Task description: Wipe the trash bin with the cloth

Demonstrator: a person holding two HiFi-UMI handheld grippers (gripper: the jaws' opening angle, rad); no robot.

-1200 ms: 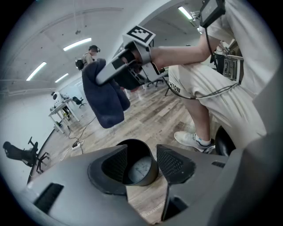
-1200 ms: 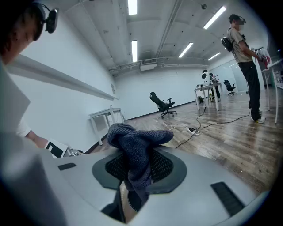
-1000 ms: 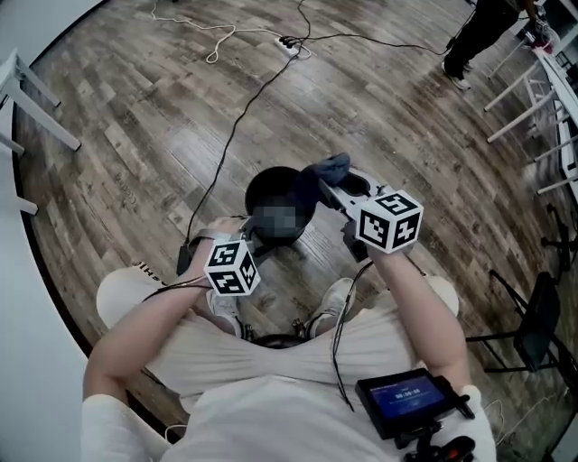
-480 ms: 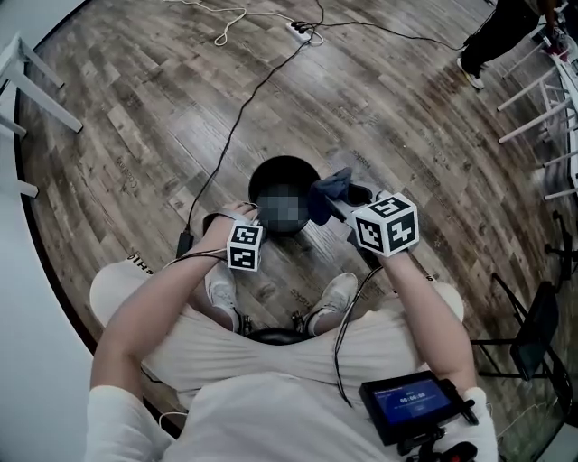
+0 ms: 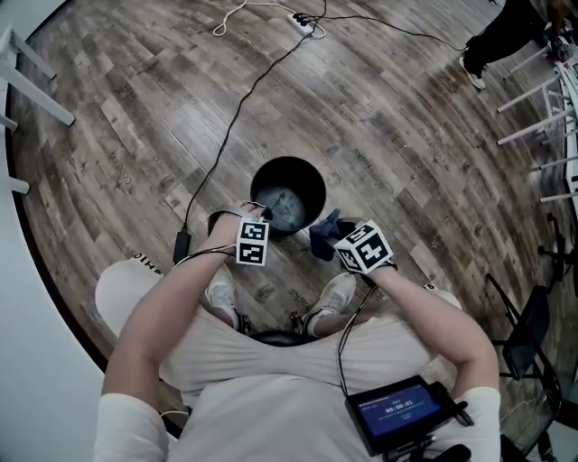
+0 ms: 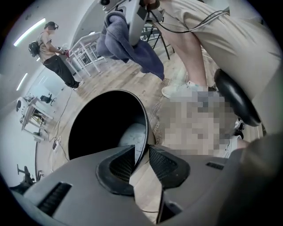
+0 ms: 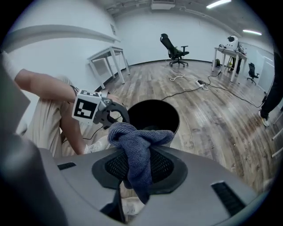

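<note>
A black round trash bin [image 5: 287, 194] stands on the wood floor in front of the seated person's feet. My left gripper [image 5: 265, 215] is at its near rim. In the left gripper view the thin rim [image 6: 142, 137] runs between the jaws [image 6: 141, 152], which have just been closing. A narrow gap still shows at the right pad [image 6: 161, 163]. My right gripper [image 5: 332, 240] is shut on a blue cloth [image 5: 322, 236], low beside the bin's near right side. The cloth [image 7: 139, 145] hangs bunched between the pads, with the bin [image 7: 154, 114] just beyond it.
A black cable [image 5: 230, 135] runs from the bin's left side to a power strip [image 5: 302, 23]. The person's shoes [image 5: 339, 293] rest right behind the bin. White table legs [image 5: 27, 81] stand at the left and a black chair [image 5: 533, 334] at the right. Another person [image 5: 506, 32] stands far off.
Both grippers have come down. The left now straddles the bin's near rim. The right has carried the cloth from above the bin's right edge to low beside it.
</note>
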